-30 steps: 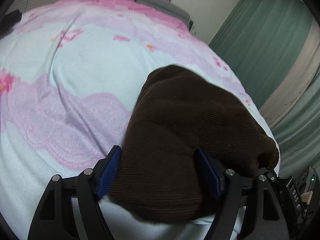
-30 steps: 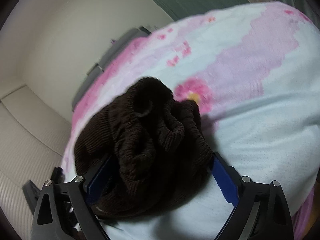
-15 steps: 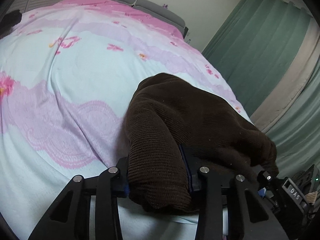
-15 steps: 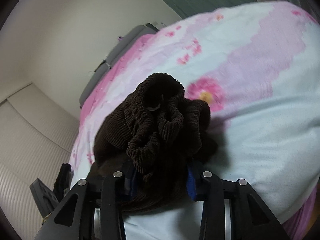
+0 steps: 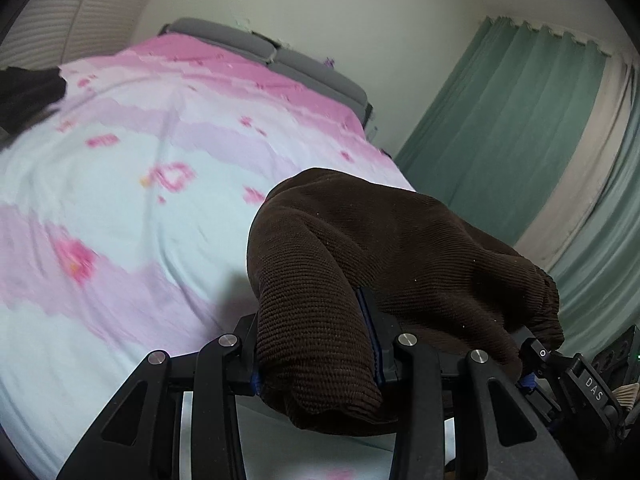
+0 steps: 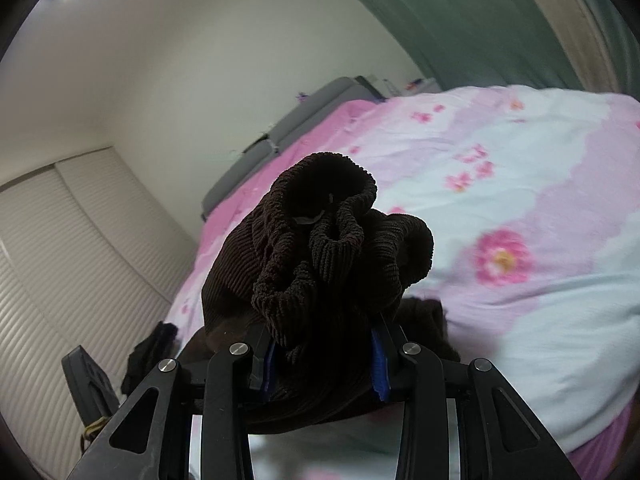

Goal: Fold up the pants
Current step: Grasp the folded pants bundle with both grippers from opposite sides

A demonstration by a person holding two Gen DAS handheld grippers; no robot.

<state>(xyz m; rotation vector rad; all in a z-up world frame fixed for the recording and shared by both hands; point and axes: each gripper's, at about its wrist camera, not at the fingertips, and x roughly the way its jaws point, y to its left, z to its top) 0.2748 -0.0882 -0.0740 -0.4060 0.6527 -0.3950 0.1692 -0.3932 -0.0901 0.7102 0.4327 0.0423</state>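
Closest to me, my left gripper has its jaws drawn narrow on a thick roll of the pants, the blue pads pressed into the cloth on both sides. My right gripper is the same: jaws narrow, clamped on a bunched wad of the pants, with the gathered elastic waistband puffing up just above the pads.

I judge this to be the opening step of the fold: both ends are pinched and the garment hangs clear of the bed at my grips, though some cloth trails down below the right gripper and I cannot tell whether it touches the cover. The pants are not yet spread. The next move, as I read it, calls for drawing my two hands apart to pull the cloth straight, then laying it flat on the cover so the legs can be brought together. Holding so much bunched material, I risk layers slipping unevenly once tension comes on.

The pants are dark brown, ribbed like fine corduroy, soft and heavy-looking, slumped in rounded folds. In the left view they run off toward the right gripper's side in one humped mass.

Beyond them lies the bed, its cover pale blue with pink and lilac bands and flowers. Further on, a grey headboard, a plain wall, and green curtains.
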